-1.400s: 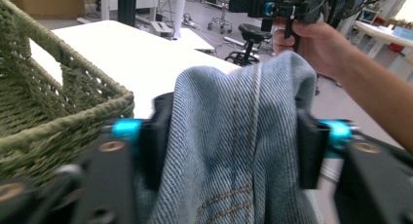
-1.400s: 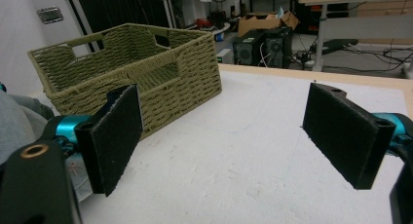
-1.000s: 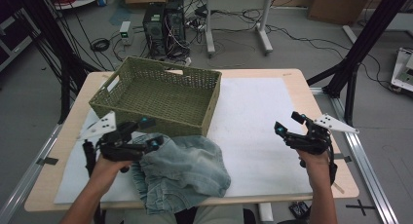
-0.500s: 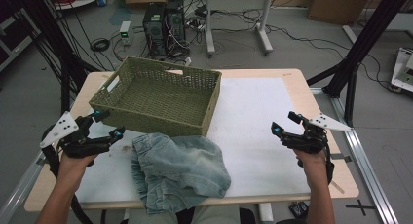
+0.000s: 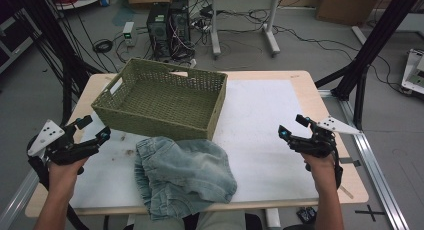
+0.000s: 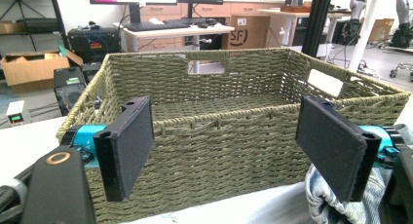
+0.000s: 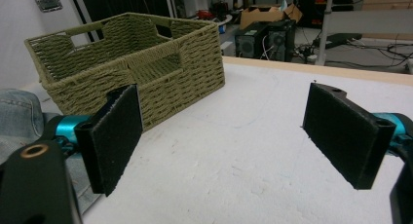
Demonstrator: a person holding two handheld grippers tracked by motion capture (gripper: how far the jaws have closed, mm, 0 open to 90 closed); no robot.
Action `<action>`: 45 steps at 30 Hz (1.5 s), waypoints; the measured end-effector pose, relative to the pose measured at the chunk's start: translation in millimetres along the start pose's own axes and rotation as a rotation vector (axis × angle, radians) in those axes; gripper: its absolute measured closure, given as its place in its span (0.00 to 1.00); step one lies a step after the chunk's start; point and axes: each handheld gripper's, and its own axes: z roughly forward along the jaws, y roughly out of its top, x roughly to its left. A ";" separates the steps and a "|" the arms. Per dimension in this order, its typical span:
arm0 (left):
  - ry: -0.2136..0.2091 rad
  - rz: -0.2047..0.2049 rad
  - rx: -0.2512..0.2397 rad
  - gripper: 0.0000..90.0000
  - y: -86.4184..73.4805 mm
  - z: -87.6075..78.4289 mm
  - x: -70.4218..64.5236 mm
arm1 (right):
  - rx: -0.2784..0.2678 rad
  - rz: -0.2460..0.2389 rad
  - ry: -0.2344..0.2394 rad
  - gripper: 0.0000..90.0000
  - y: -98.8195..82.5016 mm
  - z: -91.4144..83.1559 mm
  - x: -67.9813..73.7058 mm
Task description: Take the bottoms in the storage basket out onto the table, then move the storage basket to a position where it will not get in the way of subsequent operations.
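Between wide empty grippers: left gripper point(image 5: 95, 129), right gripper point(image 5: 291, 127), basket point(image 5: 165, 102), jeans point(image 5: 182, 175)

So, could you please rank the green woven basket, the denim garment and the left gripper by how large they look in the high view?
1. green woven basket, largest
2. denim garment, somewhat smaller, though crumpled
3. left gripper, clearly smallest, jaws open and empty

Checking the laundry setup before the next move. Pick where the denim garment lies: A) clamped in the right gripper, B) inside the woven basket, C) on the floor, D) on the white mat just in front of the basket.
D: the denim garment lies crumpled on the white mat, against the near wall of the woven basket, with neither gripper holding it.
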 end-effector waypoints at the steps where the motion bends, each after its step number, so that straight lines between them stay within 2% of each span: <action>1: 0.000 0.000 -0.002 0.24 0.3 0.1 0.4 | 0.001 -0.004 0.002 0.17 -0.1 0.4 0.0; 5: -0.002 -0.001 -0.018 0.24 2.4 -0.1 -0.1 | 0.005 -0.005 0.005 0.17 -0.5 1.1 0.7; 11: -0.012 -0.004 -0.018 0.24 2.2 -1.1 -0.5 | 0.013 -0.019 0.016 0.17 -1.4 0.9 4.1; 17: -0.018 -0.008 -0.023 0.24 2.1 -0.7 1.2 | 0.033 -0.027 0.051 0.17 -3.5 6.9 11.0; 25: -0.018 -0.006 -0.033 0.24 1.0 -8.2 -1.7 | 0.118 -0.090 0.126 0.17 -16.1 29.5 36.0; 30: -0.021 -0.007 -0.031 0.24 1.2 -12.5 -1.8 | 0.162 -0.091 0.203 0.18 -26.6 45.7 51.7; 35: -0.025 -0.011 -0.026 0.24 1.9 -13.0 -1.3 | 0.189 -0.112 0.236 0.18 -29.3 59.8 64.2; 39: -0.056 -0.014 -0.025 0.25 8.3 -4.9 -5.7 | 0.190 -0.118 0.240 0.18 -29.2 62.9 66.3; 41: -0.121 -0.029 -0.035 0.29 14.9 5.3 -9.5 | 0.191 -0.112 0.237 0.18 -28.8 62.8 65.4; 42: -0.136 -0.035 -0.036 0.29 17.3 9.5 -11.2 | 0.190 -0.113 0.236 0.18 -28.7 62.9 64.9; 45: -0.169 -0.005 -0.014 0.29 26.7 29.1 -19.8 | 0.197 -0.117 0.258 0.22 -29.4 64.3 67.3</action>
